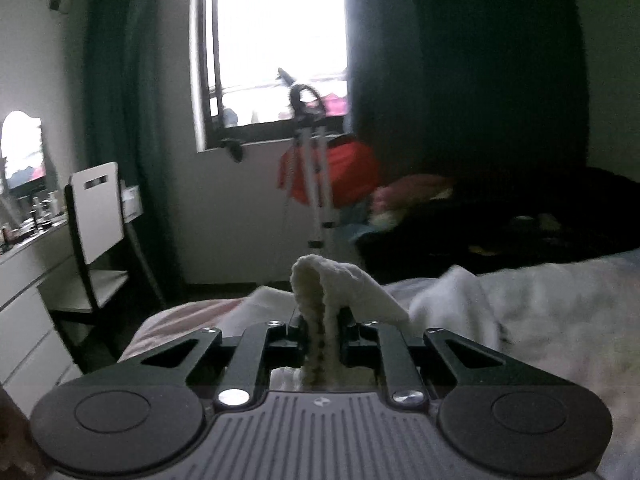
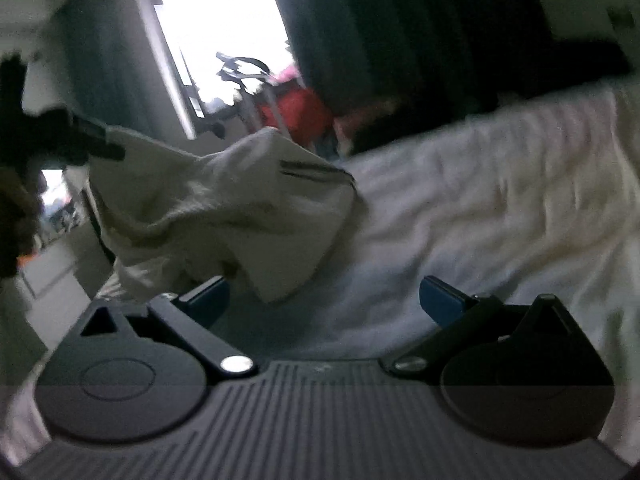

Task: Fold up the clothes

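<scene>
Left tongs (image 1: 320,332) are pinching a bunched edge of the cream garment (image 2: 208,216), lifting it over the bed (image 2: 480,200), while right tongs (image 2: 324,300) are hanging wide, empty; the thin grip is risking a slip.

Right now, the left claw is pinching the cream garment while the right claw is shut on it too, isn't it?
Not quite: the right claw is open and holds nothing, as the right wrist view shows. The left claw does pinch the cream garment.

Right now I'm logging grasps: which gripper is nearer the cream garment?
Left. The left gripper is clamped on the cream garment; the right gripper hangs open just short of its drooping corner.
</scene>
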